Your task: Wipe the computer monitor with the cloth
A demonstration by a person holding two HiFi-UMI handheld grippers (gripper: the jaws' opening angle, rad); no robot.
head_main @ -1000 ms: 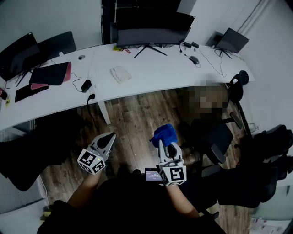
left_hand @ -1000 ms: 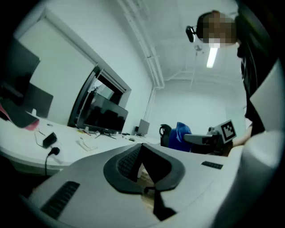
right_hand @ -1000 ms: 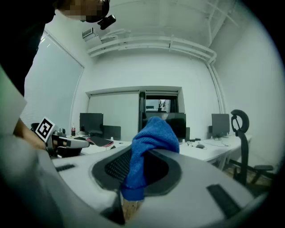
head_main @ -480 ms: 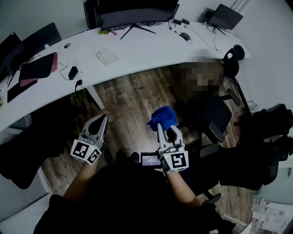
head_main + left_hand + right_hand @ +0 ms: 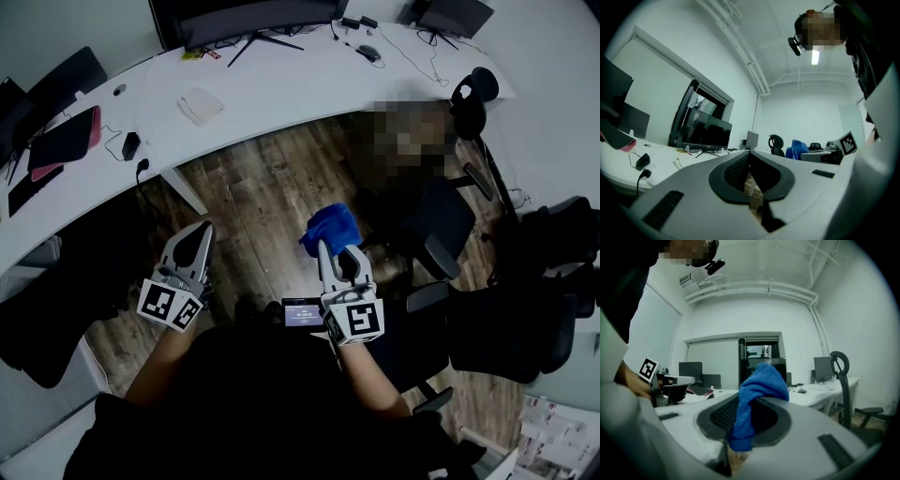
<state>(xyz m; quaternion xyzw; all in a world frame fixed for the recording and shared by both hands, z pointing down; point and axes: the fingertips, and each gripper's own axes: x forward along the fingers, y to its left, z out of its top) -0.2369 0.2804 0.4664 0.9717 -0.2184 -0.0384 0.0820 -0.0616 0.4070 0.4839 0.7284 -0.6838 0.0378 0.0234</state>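
Looking from the head view, the right gripper [image 5: 330, 248] clamps a bunched blue cloth [image 5: 330, 228], well apart from the dark monitor [image 5: 253, 21] on the desk [image 5: 281, 89]; I'd say the cloth should meet the screen flat. The left gripper view shows the left gripper [image 5: 750, 157] clenched, empty. The right gripper view shows the cloth soft, bulging above the jaws.

Monitor [image 5: 253, 21] on the far desk [image 5: 281, 89], cut off by the top edge. Lower end of the cloth [image 5: 330, 228] is hidden between the jaws of the right gripper [image 5: 336, 255].
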